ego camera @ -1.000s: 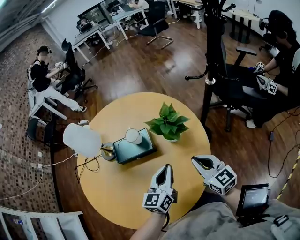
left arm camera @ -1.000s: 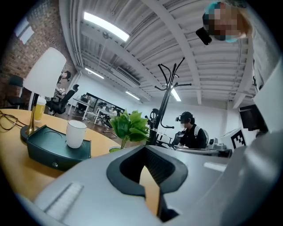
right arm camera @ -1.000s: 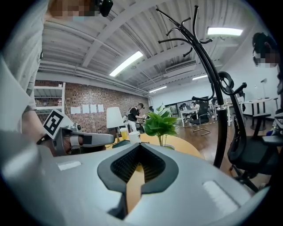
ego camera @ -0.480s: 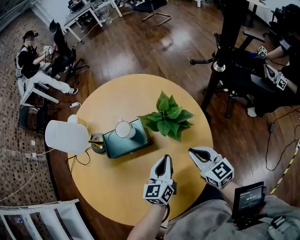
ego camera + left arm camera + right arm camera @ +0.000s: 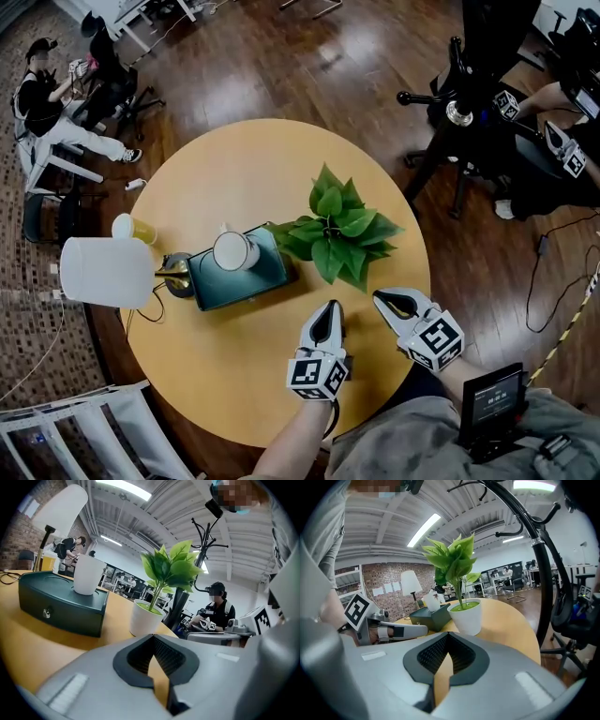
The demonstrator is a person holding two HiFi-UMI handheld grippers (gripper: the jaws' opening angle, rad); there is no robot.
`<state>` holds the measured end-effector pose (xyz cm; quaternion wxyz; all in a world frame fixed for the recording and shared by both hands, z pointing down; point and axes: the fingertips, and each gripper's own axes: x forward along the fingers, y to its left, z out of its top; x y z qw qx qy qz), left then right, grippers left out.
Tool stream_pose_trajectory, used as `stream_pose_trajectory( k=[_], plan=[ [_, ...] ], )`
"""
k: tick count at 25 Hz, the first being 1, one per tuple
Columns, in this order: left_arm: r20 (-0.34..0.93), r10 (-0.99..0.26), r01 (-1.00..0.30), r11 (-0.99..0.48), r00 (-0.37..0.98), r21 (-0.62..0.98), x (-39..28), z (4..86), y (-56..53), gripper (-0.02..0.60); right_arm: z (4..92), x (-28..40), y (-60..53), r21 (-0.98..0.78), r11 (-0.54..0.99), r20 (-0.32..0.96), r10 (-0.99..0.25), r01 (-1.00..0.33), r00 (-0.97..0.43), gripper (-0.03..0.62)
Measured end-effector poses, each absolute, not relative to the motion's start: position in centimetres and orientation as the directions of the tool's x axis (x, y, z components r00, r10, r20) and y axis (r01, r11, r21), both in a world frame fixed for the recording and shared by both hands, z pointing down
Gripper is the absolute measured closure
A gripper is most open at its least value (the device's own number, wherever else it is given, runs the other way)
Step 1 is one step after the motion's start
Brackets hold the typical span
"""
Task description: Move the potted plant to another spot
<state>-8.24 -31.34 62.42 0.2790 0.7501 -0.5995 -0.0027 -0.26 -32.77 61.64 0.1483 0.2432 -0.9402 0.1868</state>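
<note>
The potted plant (image 5: 335,230), broad green leaves in a small white pot (image 5: 145,618), stands right of centre on the round wooden table (image 5: 234,375). From above, the leaves hide the pot. My left gripper (image 5: 330,309) hovers over the table just short of the plant, shut and holding nothing. To its right my right gripper (image 5: 382,298) is also shut and empty, close to the leaves. Both point at the pot (image 5: 465,616), which stands a short way ahead of the left gripper (image 5: 152,637) and the right gripper (image 5: 447,634).
Left of the plant lies a dark green box (image 5: 234,277) with a white cup (image 5: 232,250) on top. A white lamp shade (image 5: 105,272) and a yellow cup (image 5: 131,228) are at the table's left. A black coat stand (image 5: 459,112) and seated people surround the table.
Both grippers have sunk toward the table and come nearer the plant. The head view has tipped further down, so the table sits higher in frame.
</note>
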Motion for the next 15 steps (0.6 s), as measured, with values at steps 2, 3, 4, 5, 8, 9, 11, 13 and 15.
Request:
stream_pose_trajectory(
  k=[2,3,4,5,8,9,11,13,15],
  plan=[
    [0.336,-0.9,-0.901,-0.122,0.277,0.416,-8.3,63.0,-31.9,0.58,62.0,-0.3,-33.1,-0.281,0.811,0.372,-0.401,-0.513,-0.837,0.594],
    [0.338,-0.899,-0.902,-0.123,0.277,0.413,-8.3,63.2,-32.2,0.58,62.1,-0.3,-33.3,-0.281,0.81,0.374,-0.401,-0.514,-0.836,0.594],
    [0.339,-0.898,-0.904,-0.126,0.279,0.409,-8.3,63.4,-32.5,0.58,62.3,-0.3,-33.6,-0.282,0.809,0.375,-0.401,-0.515,-0.836,0.594],
    [0.339,-0.898,-0.905,-0.13,0.28,0.404,-8.3,63.5,-32.9,0.578,62.3,-0.2,-33.8,-0.282,0.809,0.376,-0.401,-0.516,-0.835,0.594],
    [0.335,-0.897,-0.91,-0.148,0.289,0.386,-8.1,63.8,-33.8,0.545,62.6,-0.1,-34.4,-0.28,0.808,0.379,-0.403,-0.518,-0.833,0.594],
    [0.337,-0.895,-0.912,-0.153,0.291,0.38,-8.1,64.0,-34.1,0.52,62.7,-0.1,-34.7,-0.279,0.808,0.38,-0.404,-0.519,-0.832,0.594],
    [0.343,-0.892,-0.918,-0.164,0.295,0.362,-7.9,64.4,-34.7,0.456,62.8,0.1,-35.1,-0.277,0.807,0.382,-0.406,-0.522,-0.83,0.594],
    [0.349,-0.888,-0.924,-0.179,0.299,0.337,-7.7,64.6,-35.4,0.387,62.8,0.2,-35.5,-0.275,0.806,0.383,-0.409,-0.525,-0.828,0.594],
    [0.352,-0.885,-0.931,-0.197,0.304,0.308,-7.4,64.9,-36.1,0.327,62.8,0.4,-35.9,-0.272,0.805,0.382,-0.412,-0.527,-0.827,0.594]
  ],
)
